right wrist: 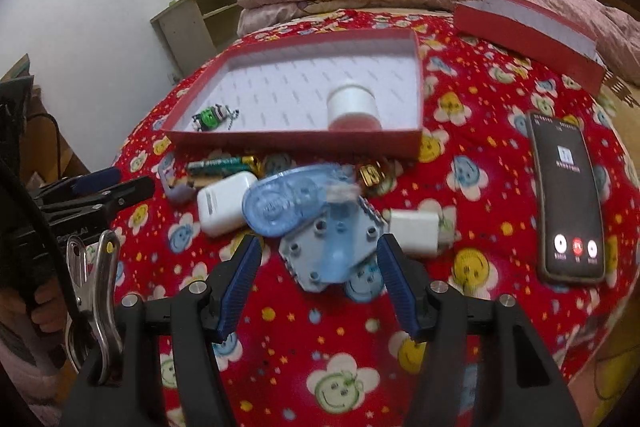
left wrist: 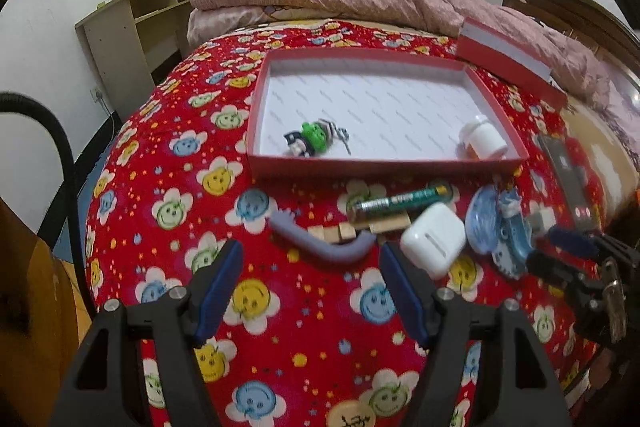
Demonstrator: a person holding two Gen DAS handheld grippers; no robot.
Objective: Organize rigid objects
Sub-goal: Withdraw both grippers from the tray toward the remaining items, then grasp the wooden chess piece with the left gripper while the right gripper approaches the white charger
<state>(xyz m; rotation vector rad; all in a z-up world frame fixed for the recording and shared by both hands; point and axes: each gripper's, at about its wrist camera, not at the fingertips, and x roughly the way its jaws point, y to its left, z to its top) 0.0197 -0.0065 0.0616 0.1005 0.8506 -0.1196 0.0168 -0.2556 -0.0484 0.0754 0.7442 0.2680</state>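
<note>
**Ana:** Right wrist view first; the right claw (right wrist: 318, 277) stands open with nothing pressed between its blue pads, and the blue tape dispenser (right wrist: 294, 203) lies just ahead of it, resting over a grey studded block (right wrist: 320, 253) that sits right in the gap's line.

**Ben:** Which way does the dispenser run?

**Ana:** Its long axis goes from the round end at upper left down to the clear tip at lower right, so it lies slantwise to the jaws and not square across them; a slight roll of the wrist looks needed, I judge, before closing.

**Ben:** And the left side?

**Ana:** In the left wrist view the left claw (left wrist: 310, 267) is also open and empty; the grey curved piece (left wrist: 320, 241) lies directly ahead of it, its length running across the gap from left to right; the white earbud case (left wrist: 434, 239) sits just off its right finger.

**Ben:** So which hand takes the dispenser?

**Ana:** The right is plainly nearer; from the left it lies well off to the side, beyond the case.

**Ben:** Destination?

**Ana:** Probably the red box (right wrist: 292, 141) on the bed beyond the pile; it already holds a small green figure (right wrist: 210, 119) and a white-capped bottle (right wrist: 354, 105).
</note>
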